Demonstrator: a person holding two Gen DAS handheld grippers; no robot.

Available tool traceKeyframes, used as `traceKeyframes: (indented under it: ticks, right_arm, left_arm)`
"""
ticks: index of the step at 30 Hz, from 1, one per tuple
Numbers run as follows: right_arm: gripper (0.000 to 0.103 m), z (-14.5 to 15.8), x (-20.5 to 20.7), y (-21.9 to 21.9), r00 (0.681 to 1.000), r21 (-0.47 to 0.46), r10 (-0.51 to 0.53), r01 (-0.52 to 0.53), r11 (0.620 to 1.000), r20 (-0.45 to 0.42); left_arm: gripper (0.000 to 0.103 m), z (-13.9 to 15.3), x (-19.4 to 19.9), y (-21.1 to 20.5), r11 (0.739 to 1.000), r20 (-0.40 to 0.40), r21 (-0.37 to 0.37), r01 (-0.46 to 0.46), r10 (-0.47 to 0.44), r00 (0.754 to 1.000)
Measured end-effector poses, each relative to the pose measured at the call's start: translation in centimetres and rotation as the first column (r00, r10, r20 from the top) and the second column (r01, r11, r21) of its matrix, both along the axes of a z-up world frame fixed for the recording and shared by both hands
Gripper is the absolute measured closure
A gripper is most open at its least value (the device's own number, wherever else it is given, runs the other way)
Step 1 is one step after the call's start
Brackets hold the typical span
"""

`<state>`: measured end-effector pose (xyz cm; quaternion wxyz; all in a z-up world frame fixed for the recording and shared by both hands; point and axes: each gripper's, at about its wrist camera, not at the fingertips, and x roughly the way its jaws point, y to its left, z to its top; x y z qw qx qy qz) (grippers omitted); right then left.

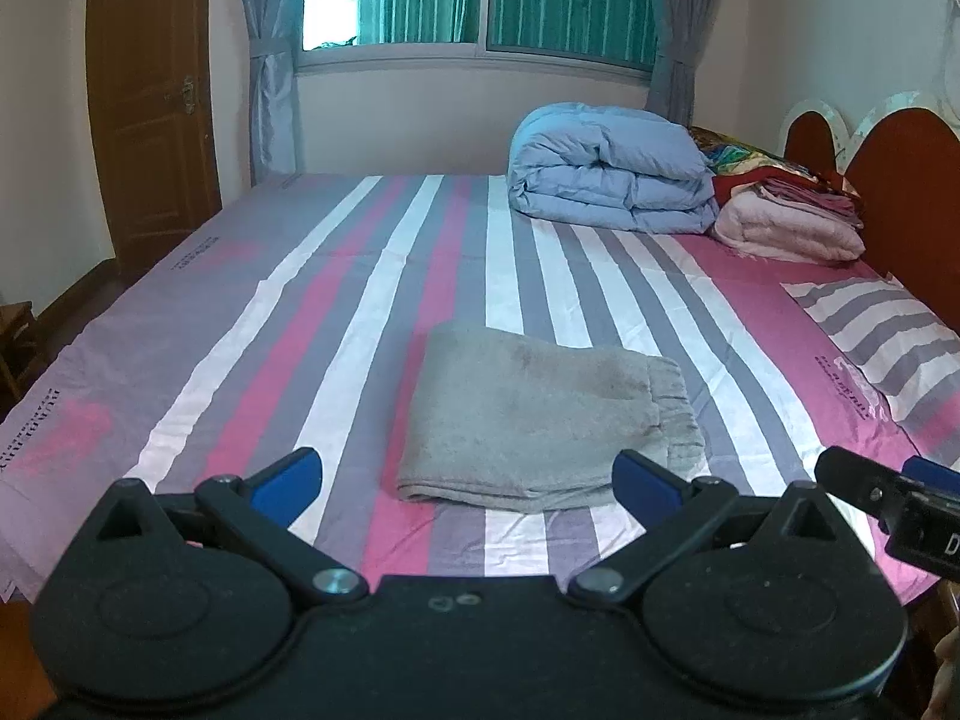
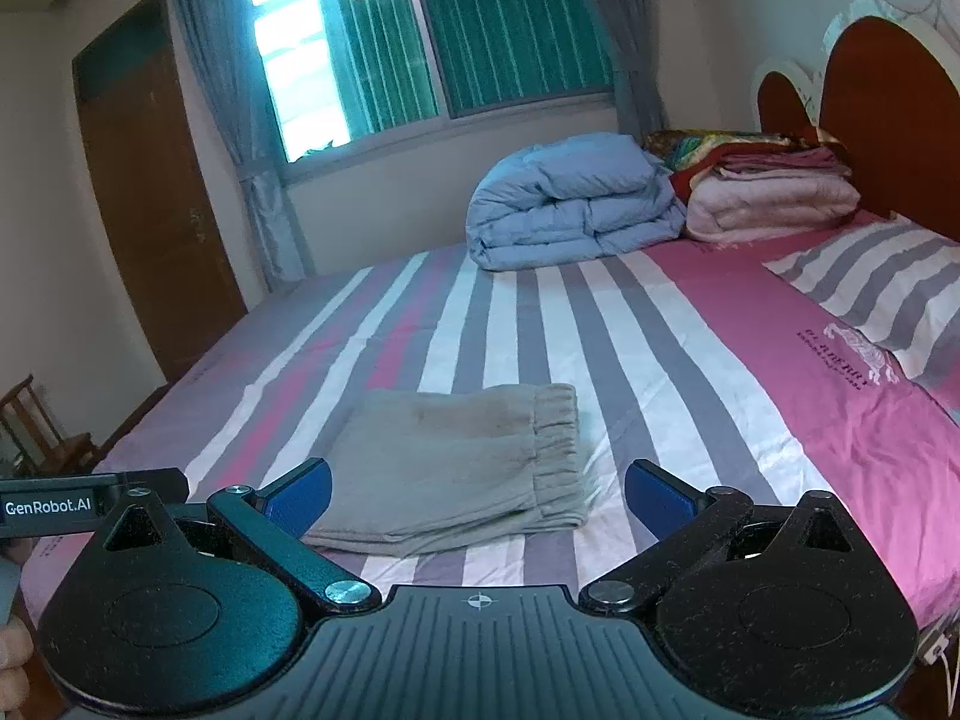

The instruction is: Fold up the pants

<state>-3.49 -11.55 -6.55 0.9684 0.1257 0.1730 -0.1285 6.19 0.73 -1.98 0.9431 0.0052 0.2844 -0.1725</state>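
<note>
Grey pants [image 1: 540,420] lying folded on striped bed [image 1: 240,324]; left gripper [image 1: 465,483] and right gripper [image 2: 477,495] hovering just short of them, jaws spread wide, gripping nothing.

Both wrist cameras looked from the foot-side edge of the bed [image 1: 312,276] toward the window [image 2: 420,42], low and near the folded grey pants [image 1: 540,420]. The right view sat further right, tilted. Both shared the pants, blue duvet [image 2: 570,204] and headboard [image 1: 900,180].
</note>
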Motion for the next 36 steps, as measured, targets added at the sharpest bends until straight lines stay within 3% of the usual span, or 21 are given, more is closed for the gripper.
traceKeyframes:
  ticks: [27, 30, 33, 35, 36]
  right_arm:
    - [0.0, -0.4, 1.4, -0.3, 0.999, 0.024, 0.028, -0.028, 0.999, -0.015]
    - [0.0, -0.4, 1.5, -0.2, 1.0, 0.015, 0.022, -0.022, 1.0, -0.019]
    - [0.0, -0.3, 1.6, -0.2, 1.0, 0.009, 0.009, -0.009, 1.0, -0.022]
    - [0.0, -0.3, 1.6, -0.2, 1.0, 0.006, -0.001, 0.001, 1.0, -0.025]
    - [0.0, -0.2, 1.7, -0.3, 1.0, 0.006, -0.003, 0.003, 1.0, -0.024]
  left_arm:
    - [0.006, -0.5, 1.0, -0.6, 0.999, -0.003, 0.021, 0.025, -0.025, 1.0]
    - [0.017, -0.5, 0.7, -0.7, 0.999, 0.029, 0.022, 0.037, -0.037, 0.999]
    - [0.02, -0.3, 0.6, -0.7, 0.999, 0.045, 0.022, 0.029, -0.03, 0.999]
    - [0.017, -0.2, 0.8, -0.6, 0.999, 0.043, 0.007, 0.04, -0.04, 0.998]
    - [0.007, -0.1, 0.8, -0.7, 0.999, 0.065, 0.007, 0.039, -0.039, 0.997]
